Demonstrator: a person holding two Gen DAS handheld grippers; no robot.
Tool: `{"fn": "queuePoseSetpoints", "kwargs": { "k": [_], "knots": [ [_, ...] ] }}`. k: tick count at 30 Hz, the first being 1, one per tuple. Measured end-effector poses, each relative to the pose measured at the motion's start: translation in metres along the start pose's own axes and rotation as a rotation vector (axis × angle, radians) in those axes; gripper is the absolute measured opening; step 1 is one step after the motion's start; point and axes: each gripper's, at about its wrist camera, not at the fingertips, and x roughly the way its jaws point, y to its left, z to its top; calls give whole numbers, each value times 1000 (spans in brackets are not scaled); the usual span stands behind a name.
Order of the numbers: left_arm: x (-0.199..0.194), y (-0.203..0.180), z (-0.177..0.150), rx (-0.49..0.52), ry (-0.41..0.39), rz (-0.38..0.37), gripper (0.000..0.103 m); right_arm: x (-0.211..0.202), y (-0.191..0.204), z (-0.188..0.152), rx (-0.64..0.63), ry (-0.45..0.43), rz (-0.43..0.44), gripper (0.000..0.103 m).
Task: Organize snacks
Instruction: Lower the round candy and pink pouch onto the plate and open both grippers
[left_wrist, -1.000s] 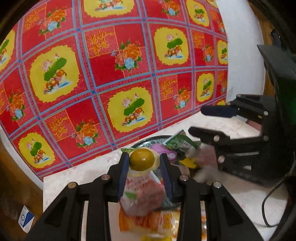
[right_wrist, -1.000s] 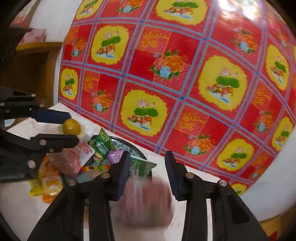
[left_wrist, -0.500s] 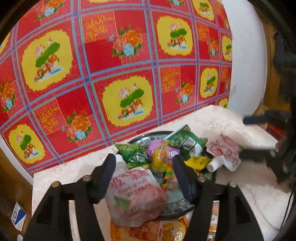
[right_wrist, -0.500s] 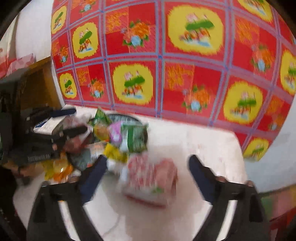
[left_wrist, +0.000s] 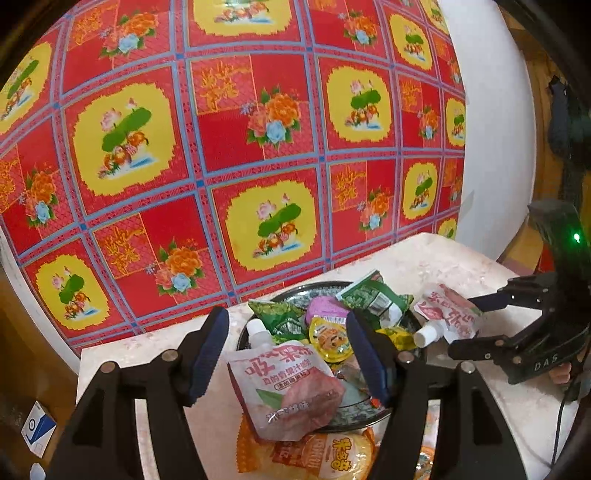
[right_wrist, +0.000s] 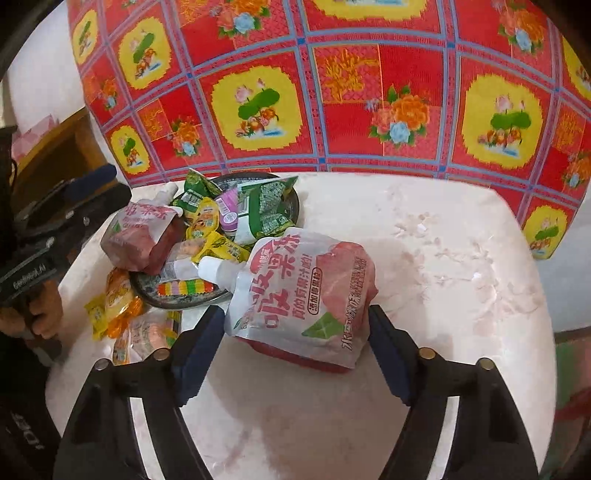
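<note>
A dark patterned plate (left_wrist: 354, 424) (right_wrist: 173, 301) on the marble table holds a heap of snacks: green packets (left_wrist: 373, 299), a purple pack (left_wrist: 325, 308), yellow jelly cups (left_wrist: 328, 339). A pink juice pouch (left_wrist: 288, 395) lies on the plate's near side between the open fingers of my left gripper (left_wrist: 284, 354). A second pink pouch (right_wrist: 306, 295) lies on the table, its spout on the plate's edge, between the open fingers of my right gripper (right_wrist: 295, 347). Neither pouch looks squeezed.
Orange and yellow snack packs (left_wrist: 314, 454) (right_wrist: 118, 306) lie on the table beside the plate. A red and yellow floral cloth (left_wrist: 240, 147) hangs behind the marble table (right_wrist: 424, 277). The table's edges are close on the left and right.
Both grippers opened and pulled back. The left one released its pouch onto the plate; the right one let its pouch down on the table by the plate.
</note>
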Motion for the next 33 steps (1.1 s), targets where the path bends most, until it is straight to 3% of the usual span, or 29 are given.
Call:
{"fn": "queuePoseSetpoints", "kwargs": {
  "k": [4,9,13,17,28,31,33],
  "knots": [
    [-4,6,2,-23,-5,-9,72,-28,14,8,-39,-112,-20,78],
    [5,16,1,-74,51,-49,75,-27,51,37,-200,-221,-177,80],
    [10,23,0,-105,71,-27,76,7,72,57,-268,-159,-162,80],
    [8,35,1,-161,59,-29,76,27,76,57,-261,-123,-116,80],
    [11,29,0,-133,67,-15,76,36,85,53,-315,-139,-125,84],
    [12,31,0,-139,71,-14,76,30,81,55,-293,-171,-100,95],
    [12,32,0,-146,72,-10,76,26,78,57,-276,-178,-77,95]
  ]
}}
